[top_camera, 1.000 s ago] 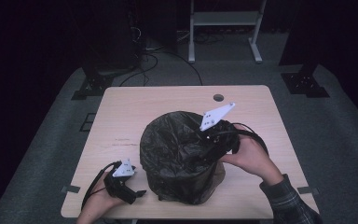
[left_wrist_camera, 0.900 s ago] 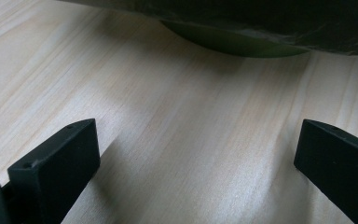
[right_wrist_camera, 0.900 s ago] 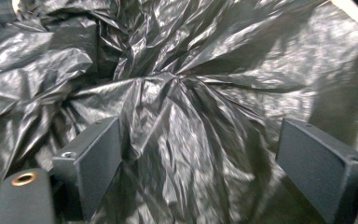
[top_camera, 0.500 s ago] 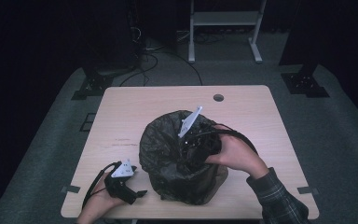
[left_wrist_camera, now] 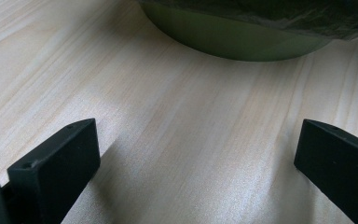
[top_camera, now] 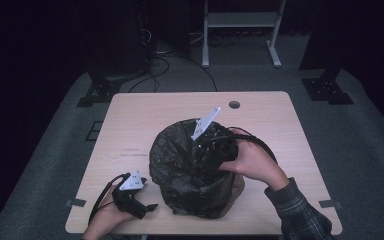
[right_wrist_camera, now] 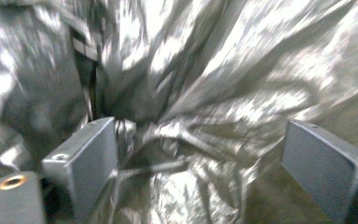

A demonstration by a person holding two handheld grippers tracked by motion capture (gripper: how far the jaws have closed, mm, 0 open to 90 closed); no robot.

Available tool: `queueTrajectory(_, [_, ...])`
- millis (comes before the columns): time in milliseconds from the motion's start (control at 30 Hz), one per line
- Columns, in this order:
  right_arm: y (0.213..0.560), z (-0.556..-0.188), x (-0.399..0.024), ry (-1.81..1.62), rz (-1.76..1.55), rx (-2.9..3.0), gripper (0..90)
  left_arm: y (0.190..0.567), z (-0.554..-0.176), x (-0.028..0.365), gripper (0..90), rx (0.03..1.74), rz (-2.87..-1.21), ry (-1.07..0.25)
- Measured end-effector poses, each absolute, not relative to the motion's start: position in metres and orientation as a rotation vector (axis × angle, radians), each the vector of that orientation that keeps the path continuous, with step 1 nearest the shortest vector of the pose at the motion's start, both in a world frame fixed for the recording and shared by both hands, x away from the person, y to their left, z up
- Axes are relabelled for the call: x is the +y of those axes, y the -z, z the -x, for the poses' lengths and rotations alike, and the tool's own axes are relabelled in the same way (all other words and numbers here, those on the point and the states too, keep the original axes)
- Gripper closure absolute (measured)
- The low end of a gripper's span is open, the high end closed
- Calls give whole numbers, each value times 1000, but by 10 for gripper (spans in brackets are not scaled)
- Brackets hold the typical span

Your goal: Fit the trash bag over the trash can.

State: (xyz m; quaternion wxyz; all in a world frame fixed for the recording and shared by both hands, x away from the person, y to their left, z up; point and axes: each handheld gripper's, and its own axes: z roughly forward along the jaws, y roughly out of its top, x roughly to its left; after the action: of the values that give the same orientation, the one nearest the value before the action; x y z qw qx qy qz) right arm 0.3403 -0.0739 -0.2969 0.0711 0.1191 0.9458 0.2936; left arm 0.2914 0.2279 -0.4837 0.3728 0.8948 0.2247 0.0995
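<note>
Tabletop (top_camera: pixel 145 125) — right gripper (top_camera: pixel 207 150) plunged, spread, into bag (top_camera: pixel 180 170).

Dim room: grey carpet (top_camera: pixel 55 165), white stand (top_camera: pixel 240 22), floor cables (top_camera: pixel 155 55).

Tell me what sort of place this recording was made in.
Probably a lab or studio recording bay, not a home: a lone pale wooden table on grey carpet, black curtains behind, cables and a white metal stand on the floor. On the table stands a green bin lined with a crinkled black plastic bag.
</note>
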Motion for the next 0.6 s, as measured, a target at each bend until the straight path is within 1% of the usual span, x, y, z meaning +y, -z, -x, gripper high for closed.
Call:
queueTrajectory(100, [287, -342, -71, -964, -354, 2826, 82, 484, -291, 228, 0, 576, -2293, -255])
queueTrajectory(167, [282, -343, -66, -996, -356, 2806, 22, 484, -291, 228, 0, 576, -2293, -255])
queueTrajectory(267, [278, -346, -55, -1017, -346, 2791, 20, 484, -291, 228, 0, 576, -2292, -254])
queueTrajectory(400, [282, -352, -39, -1009, -327, 2821, 20, 484, -291, 228, 0, 576, -2292, -255])
queueTrajectory(600, [299, -357, -14, -961, -302, 2861, 13, 484, -291, 228, 0, 576, -2293, -254])
